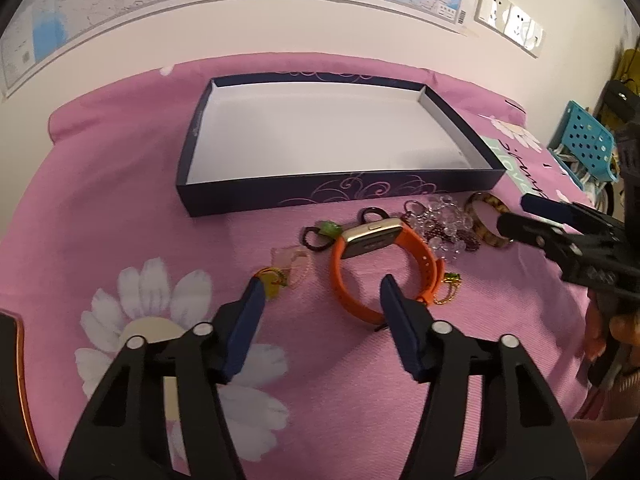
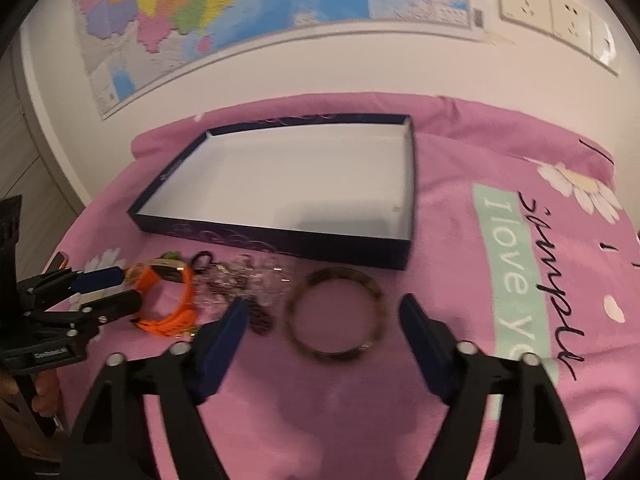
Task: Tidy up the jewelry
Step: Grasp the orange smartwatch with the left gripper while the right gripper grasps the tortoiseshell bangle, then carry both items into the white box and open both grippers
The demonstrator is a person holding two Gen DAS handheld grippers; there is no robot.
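An open dark blue box (image 1: 280, 200) with a white inside lies on the pink cloth; it also shows in the right wrist view (image 2: 280, 242). In front of it lies jewelry: an orange watch (image 1: 360, 256), black hair ties (image 1: 316, 236), clear beads (image 1: 444, 220), a brown bangle (image 1: 486, 216) and gold pieces (image 1: 272, 280). My left gripper (image 1: 322, 292) is open, its right finger inside the watch strap loop. My right gripper (image 2: 322, 312) is open just short of the bangle (image 2: 334, 314). The watch (image 2: 172, 300) lies at its left.
A pink flowered cloth (image 1: 120, 208) covers the surface. A blue perforated basket (image 1: 584, 148) stands at the right edge. A map (image 2: 260, 8) and wall sockets (image 2: 552, 12) are on the wall behind. An orange-edged object (image 1: 16, 360) lies at the left.
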